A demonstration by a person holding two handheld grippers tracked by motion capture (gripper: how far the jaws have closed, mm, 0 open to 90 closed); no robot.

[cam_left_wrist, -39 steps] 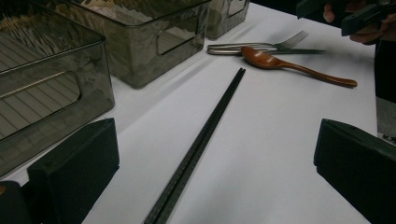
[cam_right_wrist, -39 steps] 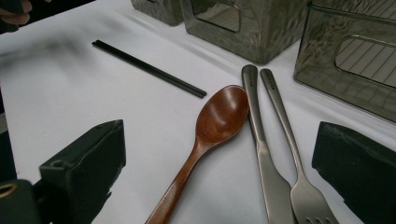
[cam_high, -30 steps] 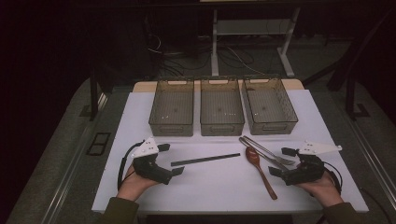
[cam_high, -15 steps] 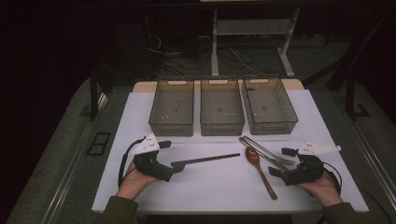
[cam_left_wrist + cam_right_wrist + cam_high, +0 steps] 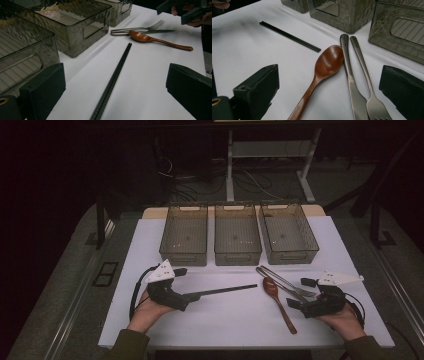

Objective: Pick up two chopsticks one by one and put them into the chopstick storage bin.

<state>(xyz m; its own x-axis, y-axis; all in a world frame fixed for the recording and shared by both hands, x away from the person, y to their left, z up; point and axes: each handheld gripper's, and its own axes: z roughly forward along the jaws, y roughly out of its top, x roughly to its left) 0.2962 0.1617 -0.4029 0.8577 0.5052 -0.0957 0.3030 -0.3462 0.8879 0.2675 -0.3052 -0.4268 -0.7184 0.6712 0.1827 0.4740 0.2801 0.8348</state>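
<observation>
A pair of black chopsticks lies across the white table top. My left gripper is at their left end and stands open. In the left gripper view the chopsticks run up between its wide-apart jaws without touching them. My right gripper is also open, beside a wooden spoon, a knife and a fork. In the right gripper view the spoon, knife and fork lie ahead of the open jaws. The chopsticks' tip lies beyond.
Three smoky clear bins stand in a row at the back: left, middle, right, all with nothing in them. The right hand and gripper show far off in the left gripper view. Bare table lies in front of the cutlery.
My left gripper has slid a little to the right, so the chopsticks' left end now lies between its open jaws. The right gripper and the cutlery have stayed put.
</observation>
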